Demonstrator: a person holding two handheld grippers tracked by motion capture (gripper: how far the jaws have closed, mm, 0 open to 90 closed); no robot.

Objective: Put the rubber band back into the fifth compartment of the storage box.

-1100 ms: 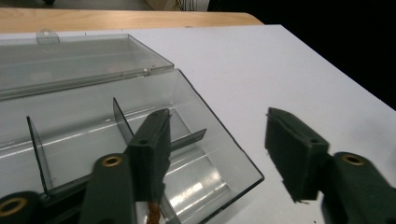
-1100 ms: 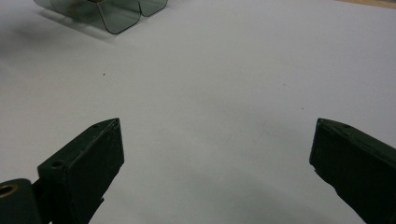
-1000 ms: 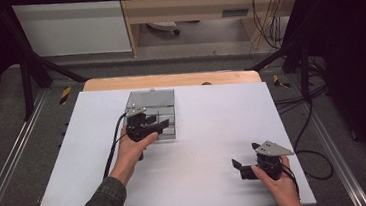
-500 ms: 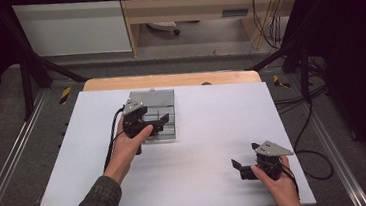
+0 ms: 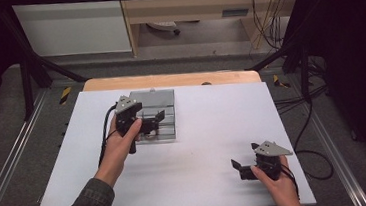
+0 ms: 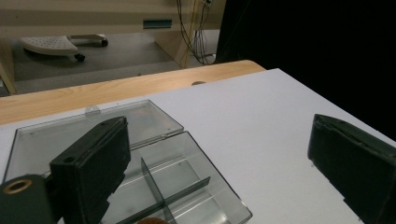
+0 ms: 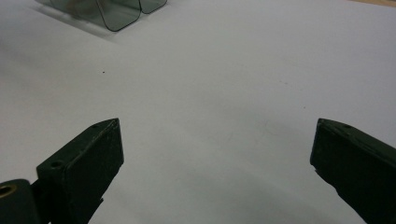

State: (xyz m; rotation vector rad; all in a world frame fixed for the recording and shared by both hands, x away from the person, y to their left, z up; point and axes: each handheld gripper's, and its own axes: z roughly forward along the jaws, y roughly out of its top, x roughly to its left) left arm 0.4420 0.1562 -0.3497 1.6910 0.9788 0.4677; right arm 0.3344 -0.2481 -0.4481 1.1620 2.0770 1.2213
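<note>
Jaws of the left gripper (image 5: 153,121) have just been opened wide and nothing is held between them; it is hovered over the clear box (image 5: 164,115), seen with lid laid back at the counter's (image 5: 213,130) far left. Jaws of the right gripper (image 5: 239,169) are spread, empty, near the counter's front right.

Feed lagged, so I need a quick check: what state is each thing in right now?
Clear compartment box: open, lid laid flat behind it, dividers showing.
Left claw: open, nothing between the jaws, over the box.
Right claw: open, nothing held, low over the white table.
</note>
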